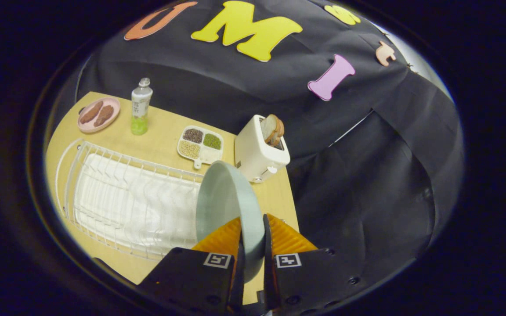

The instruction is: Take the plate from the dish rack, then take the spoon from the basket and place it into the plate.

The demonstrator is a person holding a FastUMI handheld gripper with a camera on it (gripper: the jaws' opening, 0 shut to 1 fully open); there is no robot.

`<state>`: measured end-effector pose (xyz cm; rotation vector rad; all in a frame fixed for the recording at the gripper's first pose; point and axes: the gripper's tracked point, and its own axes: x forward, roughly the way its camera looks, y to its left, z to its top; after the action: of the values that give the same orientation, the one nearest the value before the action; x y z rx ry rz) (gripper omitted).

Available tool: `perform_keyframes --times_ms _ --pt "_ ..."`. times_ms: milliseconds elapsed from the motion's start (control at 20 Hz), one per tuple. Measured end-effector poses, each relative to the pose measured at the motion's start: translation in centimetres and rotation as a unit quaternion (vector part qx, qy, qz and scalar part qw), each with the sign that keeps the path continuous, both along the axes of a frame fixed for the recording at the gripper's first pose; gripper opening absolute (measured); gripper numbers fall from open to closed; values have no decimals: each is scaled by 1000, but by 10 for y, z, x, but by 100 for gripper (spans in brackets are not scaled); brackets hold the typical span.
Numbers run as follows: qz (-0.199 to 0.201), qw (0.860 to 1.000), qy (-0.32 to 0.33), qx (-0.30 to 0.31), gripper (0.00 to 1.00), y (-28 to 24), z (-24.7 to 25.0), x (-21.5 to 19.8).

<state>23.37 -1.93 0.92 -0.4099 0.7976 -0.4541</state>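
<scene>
A pale grey-green plate (224,202) stands on edge between my fingers, its rim pinched by both pads. My gripper (253,237) is shut on that rim, holding the plate upright at the right end of the white wire dish rack (125,206). The rack lies on a wooden table (165,127), with a white drip tray under its wires. The plate's hollow face turns toward the rack. I cannot make out a basket or a spoon here.
Beyond the plate stands a white toaster (259,153) with bread slices in it. A divided dish of grains (200,145), a clear bottle with green liquid (140,107) and a pink plate with brown food (98,115) sit further back. The table's right edge (292,197) runs just past the plate.
</scene>
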Motion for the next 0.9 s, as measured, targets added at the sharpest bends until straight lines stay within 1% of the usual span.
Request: perform_keyframes --times_ms 150,250,350,400,550,750,800,900 --pt "39 996 -25 76 23 17 -6 -36" --pt "68 989 -35 129 23 31 -18 -62" --pt "88 978 -37 185 23 49 -38 -84" --pt "99 974 -36 202 23 56 -48 -94" --pt "118 967 -59 219 23 72 -80 -113" --pt "130 955 -30 264 23 96 -153 -134" --pt "138 955 -24 262 24 97 -166 -138" --pt "140 956 -26 255 23 86 -184 -144"
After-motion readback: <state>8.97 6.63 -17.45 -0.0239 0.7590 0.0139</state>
